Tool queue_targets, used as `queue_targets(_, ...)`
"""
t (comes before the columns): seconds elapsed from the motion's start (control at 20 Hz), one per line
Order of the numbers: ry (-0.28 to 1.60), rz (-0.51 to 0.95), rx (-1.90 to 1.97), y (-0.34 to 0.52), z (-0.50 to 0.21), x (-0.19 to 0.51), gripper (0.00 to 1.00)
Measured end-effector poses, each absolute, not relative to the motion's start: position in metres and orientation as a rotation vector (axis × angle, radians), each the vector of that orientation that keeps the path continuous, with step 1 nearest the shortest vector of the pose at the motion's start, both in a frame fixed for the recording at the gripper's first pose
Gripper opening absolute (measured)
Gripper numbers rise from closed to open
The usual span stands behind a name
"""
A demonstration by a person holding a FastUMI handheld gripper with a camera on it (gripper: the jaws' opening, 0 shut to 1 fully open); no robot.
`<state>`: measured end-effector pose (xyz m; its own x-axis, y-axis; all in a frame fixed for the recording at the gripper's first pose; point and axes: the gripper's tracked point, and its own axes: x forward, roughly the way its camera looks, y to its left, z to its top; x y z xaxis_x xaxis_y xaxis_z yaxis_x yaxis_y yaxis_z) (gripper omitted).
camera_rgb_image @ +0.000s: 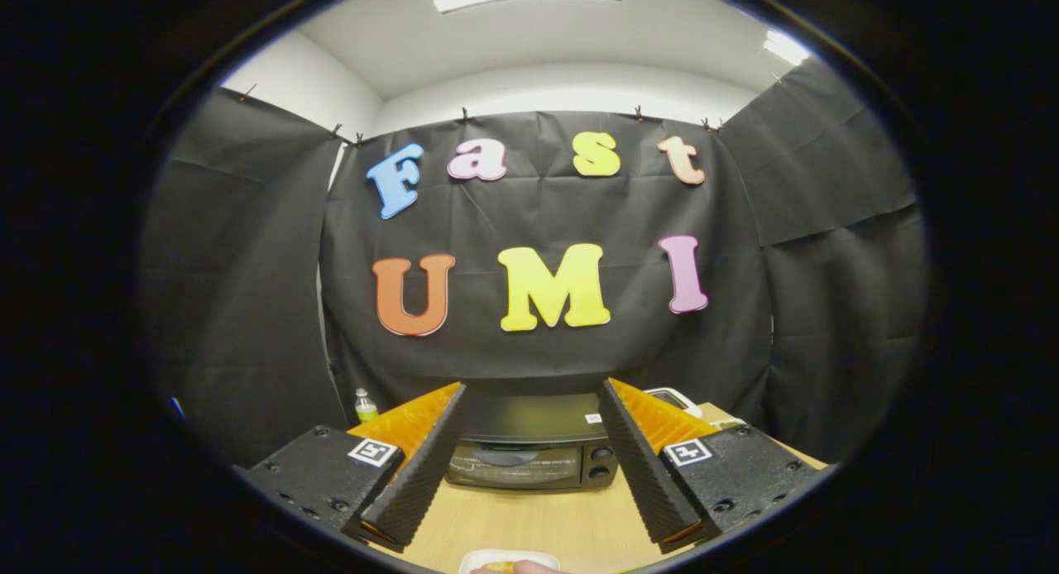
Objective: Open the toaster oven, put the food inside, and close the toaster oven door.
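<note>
gripper [529,466]: hanging wide open, holding nothing
oven [534,442]: sitting ahead between the fingers, door looking closed
food [509,564]: waiting on plate, near side of oven
tip: judging handle first, approaching level and centred

The toaster oven [534,452] looks glossy, its door glassy; the tabletop [538,520] is smooth pale wood; the wall [546,355] is matt creased cloth.

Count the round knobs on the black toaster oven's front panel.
2 round knobs, stacked on the right end of the black toaster oven beyond the open tool: upper, lower. The tool's fingers may hide others.
</note>
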<state>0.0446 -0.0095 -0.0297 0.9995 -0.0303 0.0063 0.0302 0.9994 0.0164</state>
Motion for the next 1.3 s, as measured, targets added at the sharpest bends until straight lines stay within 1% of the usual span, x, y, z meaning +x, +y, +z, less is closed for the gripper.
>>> queue_targets(0.2,0.006,-0.020,0.050,-0.002,-0.056,0.081,1.00)
queue_targets(0.35,0.042,-0.036,0.051,0.000,-0.091,0.118,1.00)
queue_targets(0.5,0.116,-0.060,0.051,0.005,-0.132,0.154,1.00)
queue_targets(0.65,0.122,-0.063,0.049,0.015,-0.151,0.188,1.00)
queue_targets(0.8,0.160,-0.069,0.024,0.016,-0.185,0.217,1.00)
queue_targets(1.0,0.221,-0.067,0.024,0.017,-0.226,0.244,1.00)
queue_targets(1.2,0.247,-0.069,0.025,0.017,-0.248,0.259,1.00)
queue_targets(1.3,0.235,-0.081,0.006,0.016,-0.249,0.262,1.00)
